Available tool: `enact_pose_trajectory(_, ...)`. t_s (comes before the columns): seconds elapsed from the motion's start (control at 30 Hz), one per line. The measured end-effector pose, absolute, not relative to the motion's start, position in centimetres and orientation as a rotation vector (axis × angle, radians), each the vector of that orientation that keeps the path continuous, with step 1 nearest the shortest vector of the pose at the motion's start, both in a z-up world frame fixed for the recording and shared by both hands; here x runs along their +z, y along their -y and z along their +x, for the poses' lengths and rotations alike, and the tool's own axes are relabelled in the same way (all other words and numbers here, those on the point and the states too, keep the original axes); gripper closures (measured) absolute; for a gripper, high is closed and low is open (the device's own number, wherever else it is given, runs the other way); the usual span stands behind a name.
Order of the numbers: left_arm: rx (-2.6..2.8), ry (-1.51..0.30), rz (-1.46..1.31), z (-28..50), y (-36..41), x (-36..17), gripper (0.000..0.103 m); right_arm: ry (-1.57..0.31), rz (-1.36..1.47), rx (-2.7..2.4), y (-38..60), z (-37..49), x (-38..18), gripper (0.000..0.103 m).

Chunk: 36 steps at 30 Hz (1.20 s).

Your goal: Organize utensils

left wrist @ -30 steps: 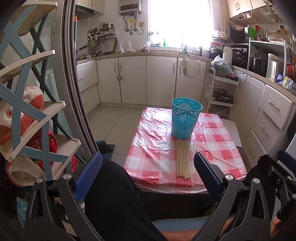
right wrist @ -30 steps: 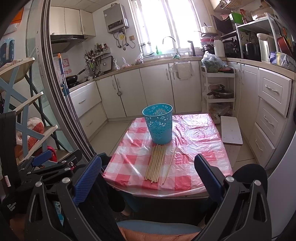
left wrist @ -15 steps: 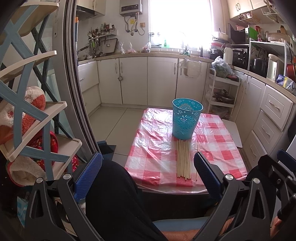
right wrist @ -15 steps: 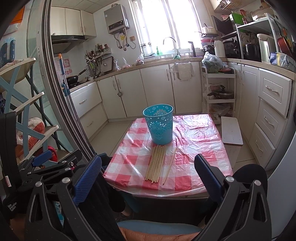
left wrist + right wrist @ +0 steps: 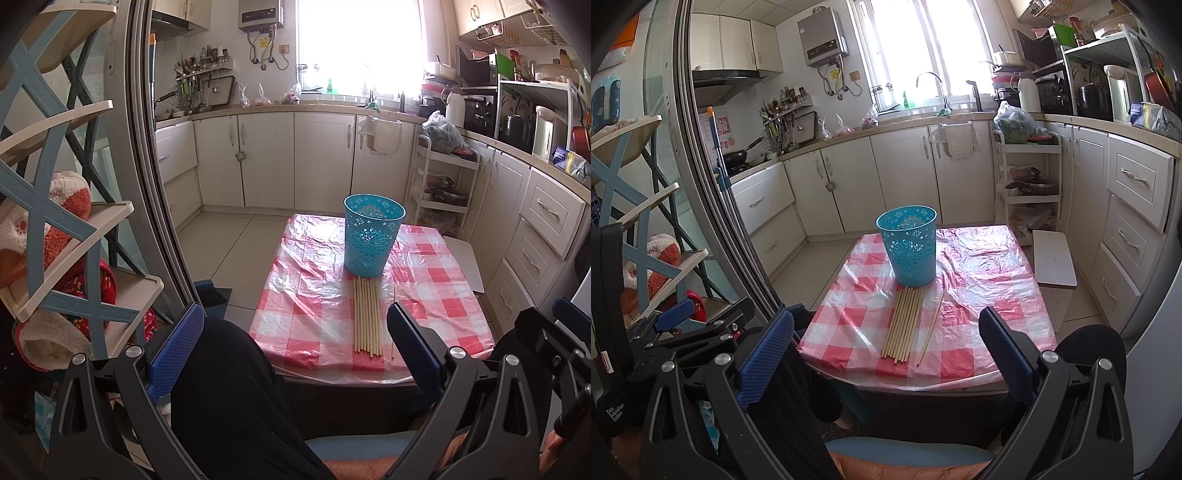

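Note:
Several wooden chopsticks (image 5: 365,317) lie side by side on a low table with a red-and-white checked cloth (image 5: 306,295); one chopstick (image 5: 393,321) lies apart to their right. A teal perforated plastic holder (image 5: 371,240) stands upright just behind them. The same chopsticks (image 5: 905,323), lone chopstick (image 5: 931,328) and holder (image 5: 910,254) show in the right wrist view. My left gripper (image 5: 295,347) and right gripper (image 5: 886,347) are both open and empty, held back from the table's near edge above my lap.
A shelf rack with soft toys (image 5: 55,229) and a sliding door frame (image 5: 147,184) stand at the left. Kitchen cabinets (image 5: 295,158) line the back and right. A white rolling cart (image 5: 1027,184) and a white stool (image 5: 1052,262) stand to the right of the table.
Both views have shifted only slightly; the grippers stay open and the chopsticks and holder have not moved.

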State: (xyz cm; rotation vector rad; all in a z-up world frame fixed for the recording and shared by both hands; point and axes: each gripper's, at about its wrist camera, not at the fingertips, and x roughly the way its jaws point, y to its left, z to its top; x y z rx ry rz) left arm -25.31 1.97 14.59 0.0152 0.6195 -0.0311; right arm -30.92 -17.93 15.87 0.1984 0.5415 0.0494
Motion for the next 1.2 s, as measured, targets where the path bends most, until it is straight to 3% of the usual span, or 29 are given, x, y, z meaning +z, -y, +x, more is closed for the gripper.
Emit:
enact_pose_trajectory(0.47, -0.031, -0.648, 0.03, -24.5, -1.5, 13.6, 0.007, -0.531, 0.183, 0.041, 18.6, -30.0, 14.7, 0.007)
enact_pose_trajectory(0.7, -0.028, -0.696, 0.043, -20.8, -1.9, 10.9, 0.007, -0.546, -0.01, -0.073, 21.0, -24.2, 11.4, 0.008)
enact_pose_trajectory(0.83, -0.024, -0.76, 0.033, -17.1, -1.8, 8.9, 0.007, -0.713, 0.056, -0.057, 23.1, -18.7, 7.1, 0.036)
enact_pose_trajectory(0.9, -0.028, -0.778, 0.025, -15.3, -1.4, 8.1, 0.007, -0.811, 0.095, -0.053, 23.9, -15.9, 4.6, 0.057)
enact_pose_trajectory(0.93, -0.031, -0.788, 0.026, -14.3, -1.1, 7.6, 0.007, -0.852, 0.123, -0.048, 24.1, -14.7, 3.1, 0.063)
enact_pose_trajectory(1.07, -0.07, -0.851, 0.016, -10.2, 0.5, 5.4, 0.007, -0.93, 0.159, -0.05, 24.5, -10.3, -1.1, 0.073)
enact_pose_trajectory(1.2, -0.101, -0.916, 0.03, -6.5, 2.5, 2.6, 0.007, -1.016, 0.148, -0.091, 24.5, -7.5, -4.0, 0.073)
